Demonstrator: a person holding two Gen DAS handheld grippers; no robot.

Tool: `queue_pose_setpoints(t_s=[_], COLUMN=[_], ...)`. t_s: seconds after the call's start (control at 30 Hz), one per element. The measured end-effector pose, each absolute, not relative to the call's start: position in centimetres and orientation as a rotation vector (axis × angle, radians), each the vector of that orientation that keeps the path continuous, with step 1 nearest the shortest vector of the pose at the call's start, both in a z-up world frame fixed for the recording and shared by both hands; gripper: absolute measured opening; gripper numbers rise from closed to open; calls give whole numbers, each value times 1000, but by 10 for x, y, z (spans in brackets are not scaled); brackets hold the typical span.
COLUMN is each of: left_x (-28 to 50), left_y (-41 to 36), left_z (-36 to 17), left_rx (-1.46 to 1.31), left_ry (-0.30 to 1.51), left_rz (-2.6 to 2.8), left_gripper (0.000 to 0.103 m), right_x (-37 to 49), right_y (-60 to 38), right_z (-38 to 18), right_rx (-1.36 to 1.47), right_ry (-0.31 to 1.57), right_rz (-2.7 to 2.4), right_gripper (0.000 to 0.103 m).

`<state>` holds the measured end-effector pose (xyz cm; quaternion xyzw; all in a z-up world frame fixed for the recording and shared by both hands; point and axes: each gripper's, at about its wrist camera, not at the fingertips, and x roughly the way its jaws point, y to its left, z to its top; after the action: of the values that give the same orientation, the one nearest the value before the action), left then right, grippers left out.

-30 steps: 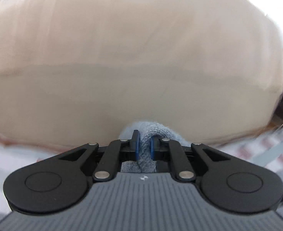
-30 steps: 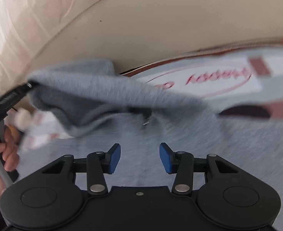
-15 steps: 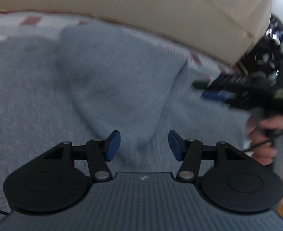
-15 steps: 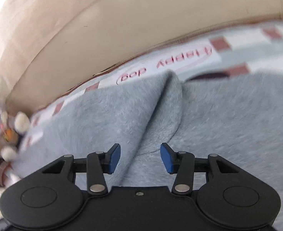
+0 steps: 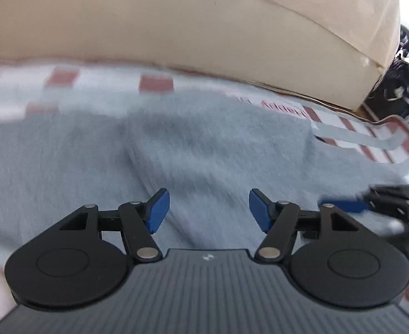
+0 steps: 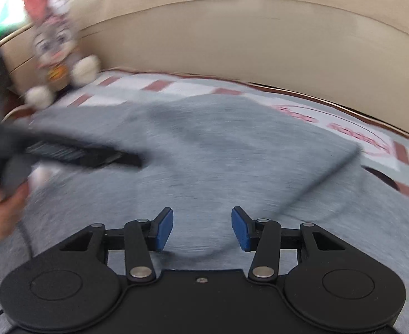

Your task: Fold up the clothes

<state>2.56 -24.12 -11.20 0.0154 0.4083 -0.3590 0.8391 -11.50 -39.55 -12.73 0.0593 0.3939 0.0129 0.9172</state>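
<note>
Beige padded headboard [image 5: 176,27] backs a bed with a checked sheet [image 5: 154,83]; grey fleece garment [image 5: 176,153] lies spread on it, one flap folded over, diagonal edge visible in the right wrist view [image 6: 329,172]. Plush toy [image 6: 57,47] sits at the far corner, well apart. Left gripper [image 5: 209,210] jaws are opening, nothing between the pads, cloth just below them. Right gripper [image 6: 202,228] is released too, jaws apart, empty, hovering over the garment near the fold edge. Risks: both views are motion-blurred, so a hasty regrasp could pinch two layers and drag the fresh fold open; the grippers are close together and could collide. Garment sits under and ahead of both sets of fingers.
</note>
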Motion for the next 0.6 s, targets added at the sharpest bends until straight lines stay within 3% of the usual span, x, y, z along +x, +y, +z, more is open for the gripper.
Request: queue_pose_setpoints(t_s=[0.2, 0.27, 0.4, 0.43, 0.47, 0.53, 0.6], left_x=[102, 120, 140, 140, 136, 130, 129], left_y=[-232, -236, -249, -251, -254, -264, -258], left_z=[-131, -139, -160, -163, -162, -148, -122], left_rx=[-133, -127, -159, -156, -107, 24, -24], left_ry=[974, 989, 1069, 1053, 992, 909, 827], left_rz=[-564, -531, -594, -611, -634, -662, -690], left_gripper=[67, 75, 76, 64, 14, 11, 11], right_x=[-99, -94, -89, -90, -92, -96, -101], right_y=[-339, -327, -320, -323, -327, -342, -363], right_z=[-135, -139, -143, -142, -140, -131, -119], right_rx=[-136, -188, -206, -209, -209, -177, -113], right_ry=[859, 868, 885, 885, 881, 862, 837], right_rz=[147, 165, 173, 167, 157, 108, 53], right_gripper=[58, 59, 59, 59, 59, 59, 59])
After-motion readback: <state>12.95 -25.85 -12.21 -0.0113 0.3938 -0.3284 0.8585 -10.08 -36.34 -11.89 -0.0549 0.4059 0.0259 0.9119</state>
